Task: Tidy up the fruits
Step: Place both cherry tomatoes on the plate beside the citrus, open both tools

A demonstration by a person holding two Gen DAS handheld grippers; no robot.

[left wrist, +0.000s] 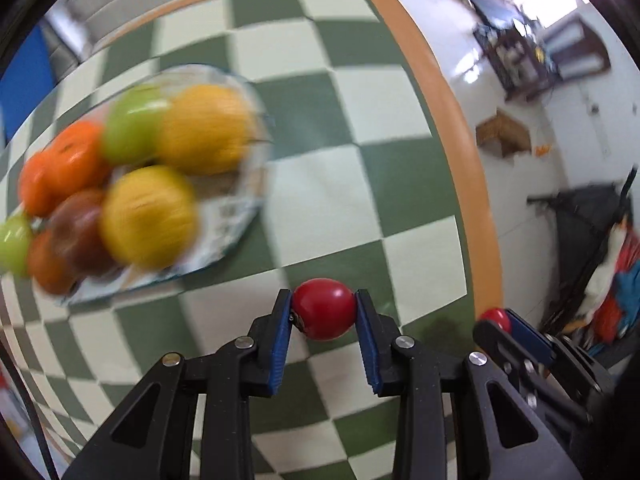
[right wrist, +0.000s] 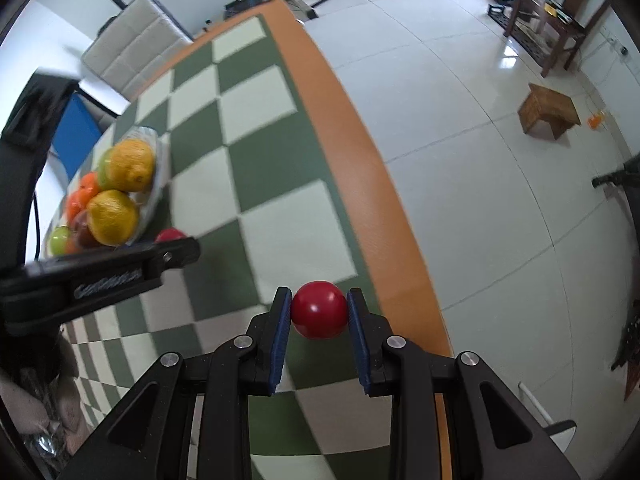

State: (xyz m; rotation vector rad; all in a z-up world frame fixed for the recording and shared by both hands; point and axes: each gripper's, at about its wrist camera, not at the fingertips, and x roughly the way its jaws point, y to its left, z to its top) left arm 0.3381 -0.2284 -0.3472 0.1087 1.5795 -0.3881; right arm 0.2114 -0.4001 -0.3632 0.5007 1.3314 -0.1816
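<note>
Left wrist view: you look down your left gripper point(left wrist: 324, 310) at a green-and-cream checked table point(left wrist: 352, 112) w/ an orange edge.
Left tongs: narrow, blue pads pressed on a red tomato-like fruit point(left wrist: 323, 308), one pad each side.
Fruit axis: roughly round, so no clear long axis; dark stem end faces the left pad.
Fruit vs tongs: right at the fingertips, between them, over a cream square.
Plate point(left wrist: 236, 216): up-left of the tongs, well apart; blurred. Holds two yellow citrus, green, orange and dark red fruits.
Right tongs here: at lower right, beside yours; second red fruit point(left wrist: 496, 318) peeks out at the tips.

Right wrist view: right gripper point(right wrist: 319, 310) over the table nr its orange edge, white tiled floor point(right wrist: 460, 140) beyond.
Right tongs: narrow, pads clamped on a smooth red round fruit point(right wrist: 319, 310).
Fruit axis: ball-like, no direction readable.
Left tongs here: black arm enters from the left, a red fruit point(right wrist: 170, 235) showing at its tip, just beside the plate point(right wrist: 154, 196).
</note>
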